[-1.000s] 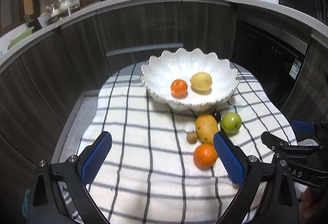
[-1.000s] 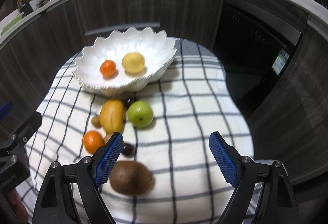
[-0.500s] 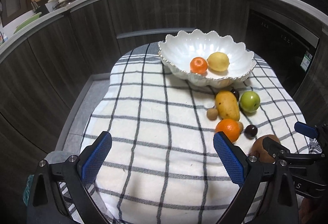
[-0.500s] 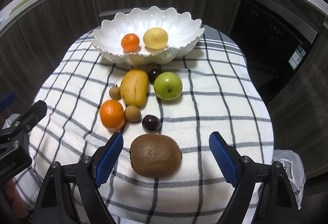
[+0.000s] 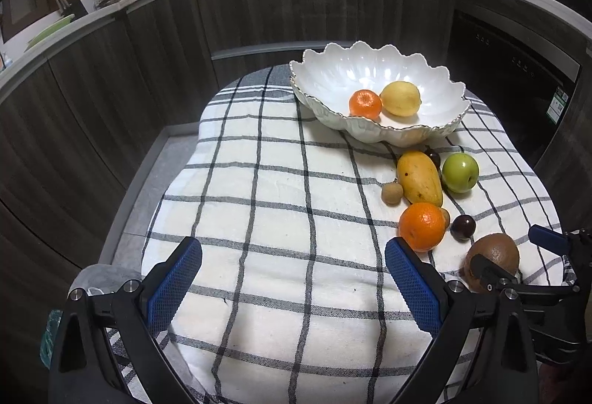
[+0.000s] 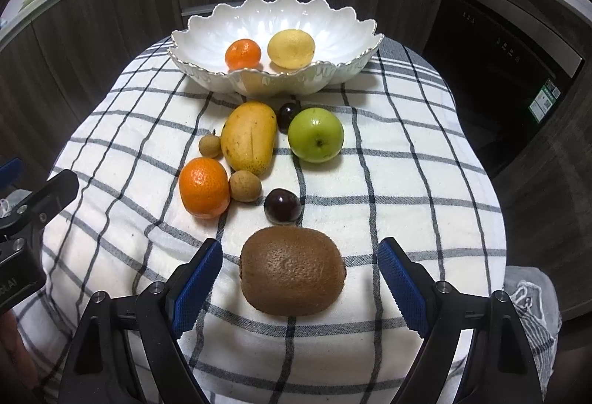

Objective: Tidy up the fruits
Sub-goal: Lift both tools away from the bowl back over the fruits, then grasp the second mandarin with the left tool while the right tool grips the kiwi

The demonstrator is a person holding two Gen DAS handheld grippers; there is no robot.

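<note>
A white scalloped bowl (image 6: 207,34) (image 5: 436,86) holds a small tangerine (image 6: 243,53) and a lemon (image 6: 291,48). On the checked cloth lie a mango (image 6: 249,137), a green apple (image 6: 315,134), an orange (image 6: 204,187), two longans (image 6: 244,185), two dark plums (image 6: 282,206) and a brown kiwi (image 6: 292,275). My right gripper (image 6: 299,274) is open with the kiwi between its blue pads, not touching. My left gripper (image 5: 292,278) is open and empty over bare cloth, left of the orange (image 5: 421,226).
The cloth-covered table (image 5: 259,200) drops off at its left and near edges. Dark cabinets (image 5: 148,52) curve around behind, with a counter of cookware above. A dark appliance (image 6: 499,71) stands to the right.
Both grippers pulled back and lower. The right one has come in around the kiwi, which now sits between its open pads. The fruits have not moved.
</note>
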